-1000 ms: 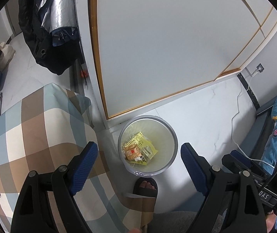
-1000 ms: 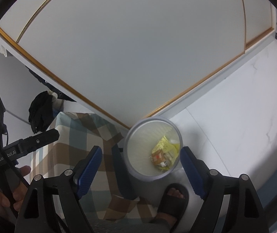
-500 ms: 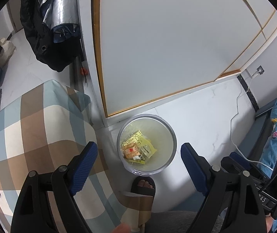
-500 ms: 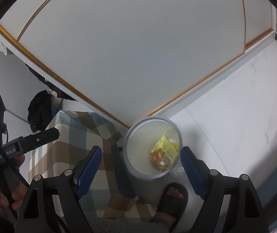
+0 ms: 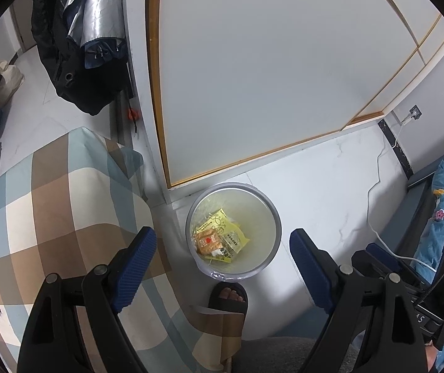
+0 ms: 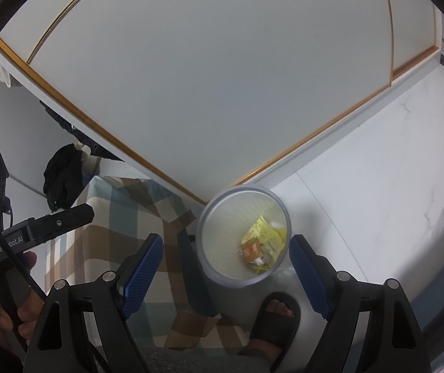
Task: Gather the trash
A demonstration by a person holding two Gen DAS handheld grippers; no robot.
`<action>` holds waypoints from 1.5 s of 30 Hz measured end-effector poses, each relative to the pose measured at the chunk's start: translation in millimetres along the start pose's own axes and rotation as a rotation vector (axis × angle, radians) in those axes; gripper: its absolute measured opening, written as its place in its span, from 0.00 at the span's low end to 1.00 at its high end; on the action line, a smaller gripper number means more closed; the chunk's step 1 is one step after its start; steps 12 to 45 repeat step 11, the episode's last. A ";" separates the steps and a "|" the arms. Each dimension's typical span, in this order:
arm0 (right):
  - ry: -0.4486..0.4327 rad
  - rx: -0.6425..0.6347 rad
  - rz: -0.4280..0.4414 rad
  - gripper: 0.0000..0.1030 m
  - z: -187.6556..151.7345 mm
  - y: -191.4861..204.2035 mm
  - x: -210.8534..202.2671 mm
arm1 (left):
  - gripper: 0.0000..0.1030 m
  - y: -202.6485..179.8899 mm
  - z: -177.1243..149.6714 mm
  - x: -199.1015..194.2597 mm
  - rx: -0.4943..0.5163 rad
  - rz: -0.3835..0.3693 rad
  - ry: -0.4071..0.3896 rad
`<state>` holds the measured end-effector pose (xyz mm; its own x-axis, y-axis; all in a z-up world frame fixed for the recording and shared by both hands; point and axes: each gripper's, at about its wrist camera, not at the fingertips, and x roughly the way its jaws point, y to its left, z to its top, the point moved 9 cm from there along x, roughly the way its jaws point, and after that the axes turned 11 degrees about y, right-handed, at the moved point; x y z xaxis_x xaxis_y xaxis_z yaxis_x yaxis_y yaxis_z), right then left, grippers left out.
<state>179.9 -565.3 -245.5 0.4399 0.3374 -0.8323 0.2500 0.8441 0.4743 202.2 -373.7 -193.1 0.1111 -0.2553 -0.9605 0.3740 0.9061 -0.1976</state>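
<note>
A round grey trash bin (image 5: 276,217) (image 6: 205,217) stands on the white floor by the wardrobe's corner. Yellow and orange snack wrappers (image 5: 220,237) (image 6: 261,244) lie at its bottom. My left gripper (image 5: 222,258) hangs high above the bin, open, with nothing between its blue pads. Above the same bin my right gripper (image 6: 225,264) is open and empty too. A hand at the left edge of the right wrist view holds the left gripper's black body (image 6: 35,233).
A checked bedspread (image 5: 44,211) fills the left. A white wardrobe door with gold trim (image 5: 268,62) rises behind the bin. A foot in a black slipper (image 5: 228,295) stands just before the bin. Dark jackets (image 5: 76,40) hang at the upper left; a white cable (image 5: 377,186) trails right.
</note>
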 end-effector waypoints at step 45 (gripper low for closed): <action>-0.004 -0.008 -0.008 0.81 0.5 1.2 -2.5 | 0.83 1.0 -1.0 -11.5 0.006 -0.006 -0.033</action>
